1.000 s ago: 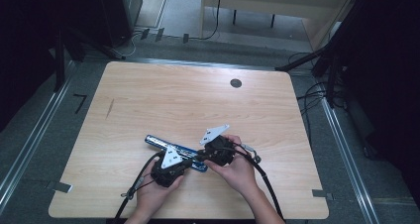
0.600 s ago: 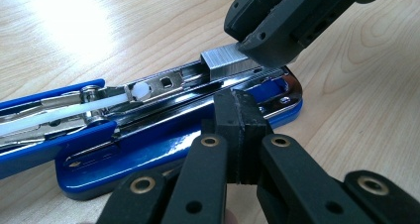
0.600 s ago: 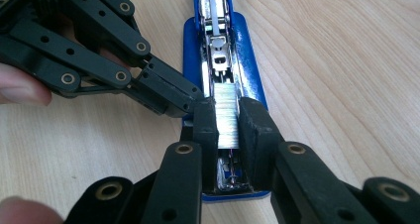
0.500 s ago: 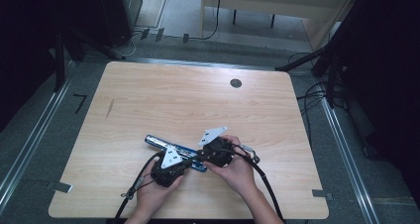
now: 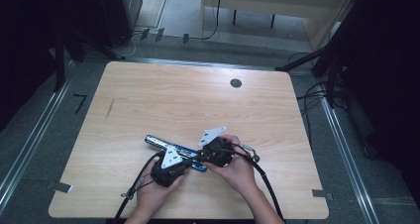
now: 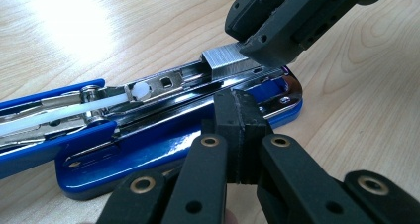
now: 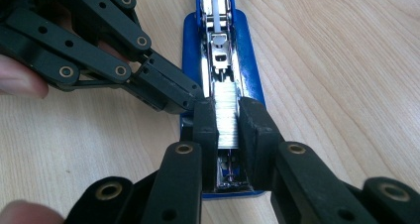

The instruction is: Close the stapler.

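Two hand-held grippers meet over a blue stapler (image 5: pixel 174 148) lying opened flat on the wooden desk (image 5: pixel 188 105), toward its 6 o'clock edge. The right hand-held gripper (image 7: pixel 228 122) has its jaws narrowed onto a silver strip of staples (image 7: pixel 227 119) sitting in the stapler's metal channel. The left hand-held gripper (image 6: pixel 240 130), at the 9 o'clock side of the right one, has its jaws pressed together, their tips resting against the stapler's chrome rail.
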Demonstrator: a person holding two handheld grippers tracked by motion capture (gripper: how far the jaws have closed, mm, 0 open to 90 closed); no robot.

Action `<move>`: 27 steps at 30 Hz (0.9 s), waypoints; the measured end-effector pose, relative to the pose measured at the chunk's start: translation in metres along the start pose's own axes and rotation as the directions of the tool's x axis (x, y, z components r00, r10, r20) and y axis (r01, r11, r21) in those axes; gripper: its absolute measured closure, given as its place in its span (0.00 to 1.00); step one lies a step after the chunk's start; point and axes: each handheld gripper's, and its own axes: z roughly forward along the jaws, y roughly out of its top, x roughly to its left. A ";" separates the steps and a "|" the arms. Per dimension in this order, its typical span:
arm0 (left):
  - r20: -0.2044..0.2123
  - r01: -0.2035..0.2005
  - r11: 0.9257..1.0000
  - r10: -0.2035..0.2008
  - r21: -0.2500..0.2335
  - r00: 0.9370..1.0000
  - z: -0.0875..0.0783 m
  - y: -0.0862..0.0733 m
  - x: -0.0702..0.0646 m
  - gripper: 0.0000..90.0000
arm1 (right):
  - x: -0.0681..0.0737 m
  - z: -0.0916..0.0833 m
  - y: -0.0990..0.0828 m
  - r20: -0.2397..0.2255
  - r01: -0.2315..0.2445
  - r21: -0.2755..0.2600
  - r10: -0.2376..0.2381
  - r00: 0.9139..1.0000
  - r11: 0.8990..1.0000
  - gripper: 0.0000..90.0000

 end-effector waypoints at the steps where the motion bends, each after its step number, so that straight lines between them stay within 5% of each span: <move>1: 0.000 0.000 1.000 0.000 0.000 1.000 0.000 0.000 0.000 1.00 | 0.000 0.000 0.000 0.000 0.002 0.001 -0.002 1.000 1.000 0.88; 27: 0.000 0.003 1.000 -0.003 -0.002 1.000 0.000 0.000 0.000 1.00 | 0.003 0.002 -0.002 0.004 0.024 -0.019 -0.024 1.000 1.000 0.86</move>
